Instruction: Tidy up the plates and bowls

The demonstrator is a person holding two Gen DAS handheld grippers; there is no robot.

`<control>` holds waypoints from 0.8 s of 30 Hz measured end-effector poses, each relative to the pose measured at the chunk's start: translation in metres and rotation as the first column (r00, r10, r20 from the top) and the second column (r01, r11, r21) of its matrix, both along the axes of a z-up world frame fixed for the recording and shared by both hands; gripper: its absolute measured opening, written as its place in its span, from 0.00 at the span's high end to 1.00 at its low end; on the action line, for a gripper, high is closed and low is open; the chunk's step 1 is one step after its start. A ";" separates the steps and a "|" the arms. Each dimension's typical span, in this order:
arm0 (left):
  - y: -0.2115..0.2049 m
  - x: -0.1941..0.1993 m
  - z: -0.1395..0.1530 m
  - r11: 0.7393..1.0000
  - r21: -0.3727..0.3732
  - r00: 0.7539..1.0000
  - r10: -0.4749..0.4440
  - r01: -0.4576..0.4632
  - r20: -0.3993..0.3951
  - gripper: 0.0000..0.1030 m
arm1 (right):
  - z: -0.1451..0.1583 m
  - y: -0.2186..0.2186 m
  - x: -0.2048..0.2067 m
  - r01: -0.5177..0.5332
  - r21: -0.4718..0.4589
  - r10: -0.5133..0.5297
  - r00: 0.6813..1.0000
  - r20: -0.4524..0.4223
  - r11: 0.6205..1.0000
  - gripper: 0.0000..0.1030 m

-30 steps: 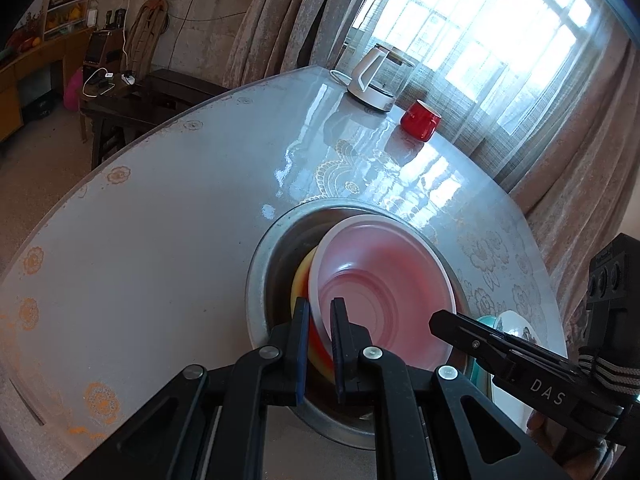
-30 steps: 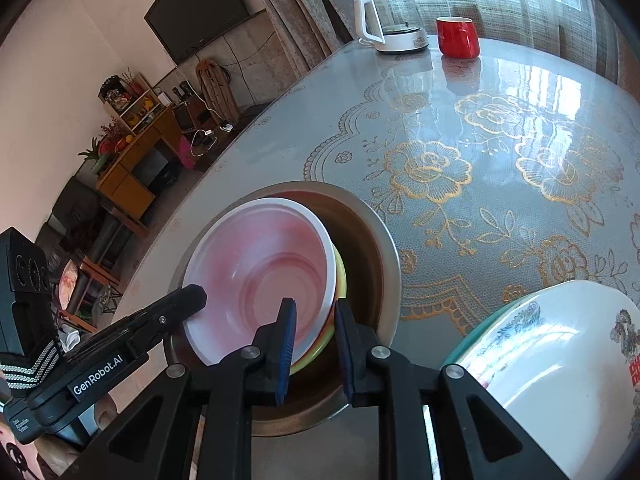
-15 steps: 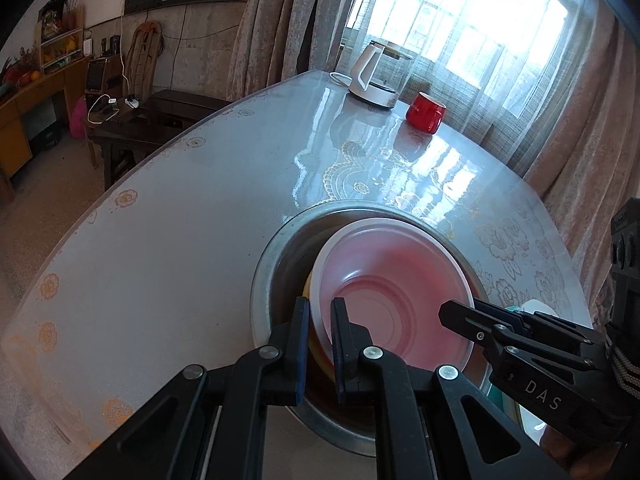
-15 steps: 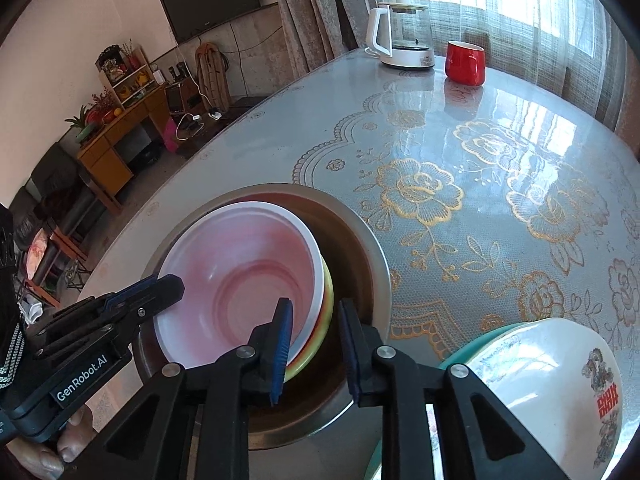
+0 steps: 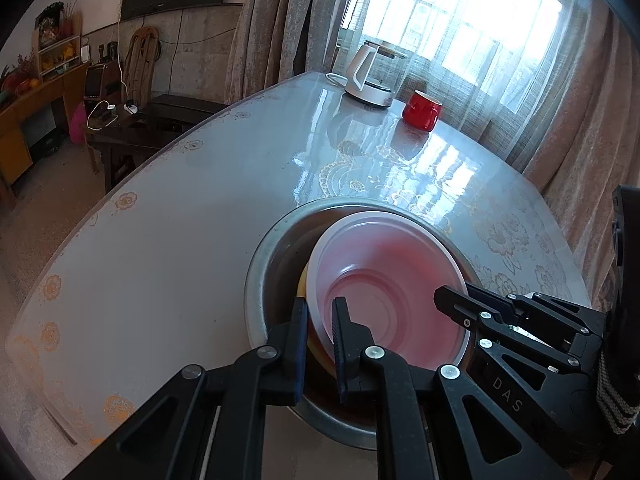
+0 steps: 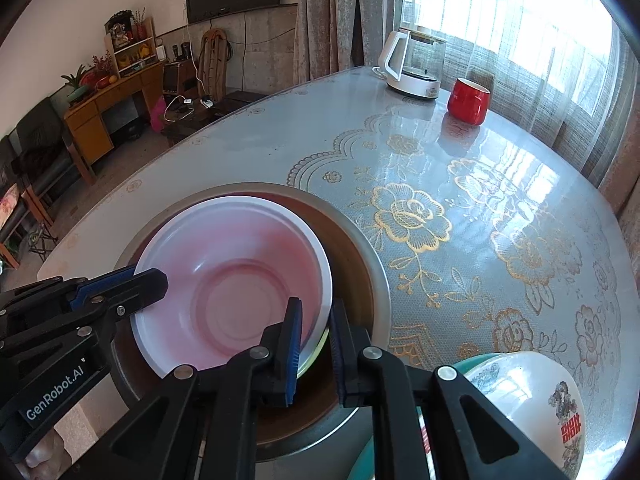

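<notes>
Plastic, thin and glossy, is the material of the pink bowl (image 6: pixel 236 280); it is round, with a white rim and ring-shaped steps in its bottom. It lies tilted inside a wide metal basin (image 6: pixel 372 264) of dull grey steel, and under it the yellow edge of another bowl (image 5: pixel 301 284) shows. The basin stands on a round table (image 6: pixel 460 208) with a shiny cover printed with gold roses.

The left gripper (image 5: pixel 320 312) is pinched on the near-left part of the pink bowl's rim, one finger inside the bowl and one outside. The right gripper (image 6: pixel 314 316) has just been closing its jaws; they now clamp the rim on the opposite side, with the stacked edges between the pads. Each gripper is visible in the other camera as a black frame that covers a part of the bowl and the basin.

Near the right side of the basin a white bowl (image 6: pixel 528 392) with a red printed mark sits on something green (image 6: pixel 476 360), partly hidden by the right gripper's frame. At the far end of the table, well apart from the basin, stand a glass kettle (image 6: pixel 416 64) with a white handle and, just beside it, a red mug (image 6: pixel 468 100). Behind them hang curtains (image 6: pixel 340 12) and a bright window (image 6: pixel 520 20).
</notes>
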State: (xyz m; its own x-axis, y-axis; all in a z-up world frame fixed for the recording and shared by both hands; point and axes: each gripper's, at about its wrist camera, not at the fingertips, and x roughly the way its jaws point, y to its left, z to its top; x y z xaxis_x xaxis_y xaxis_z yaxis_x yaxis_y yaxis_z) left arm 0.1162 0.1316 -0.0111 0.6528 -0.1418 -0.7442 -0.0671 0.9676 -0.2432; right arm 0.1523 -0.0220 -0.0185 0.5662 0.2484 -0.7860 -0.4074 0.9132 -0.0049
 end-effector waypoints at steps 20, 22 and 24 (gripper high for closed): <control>-0.003 0.001 -0.001 1.000 0.021 1.000 -0.017 0.016 0.009 0.89 | -0.001 -0.028 0.015 0.007 0.173 0.005 0.998 -0.070 0.985 0.82; 0.000 0.002 -0.002 1.000 0.005 1.000 -0.016 0.016 0.006 0.89 | 0.000 -0.033 0.015 0.009 0.210 0.010 0.996 -0.090 0.978 0.80; 0.002 0.002 -0.001 1.000 -0.014 1.000 -0.010 0.010 0.000 0.89 | 0.001 -0.033 0.013 0.006 0.209 0.012 0.996 -0.085 0.978 0.80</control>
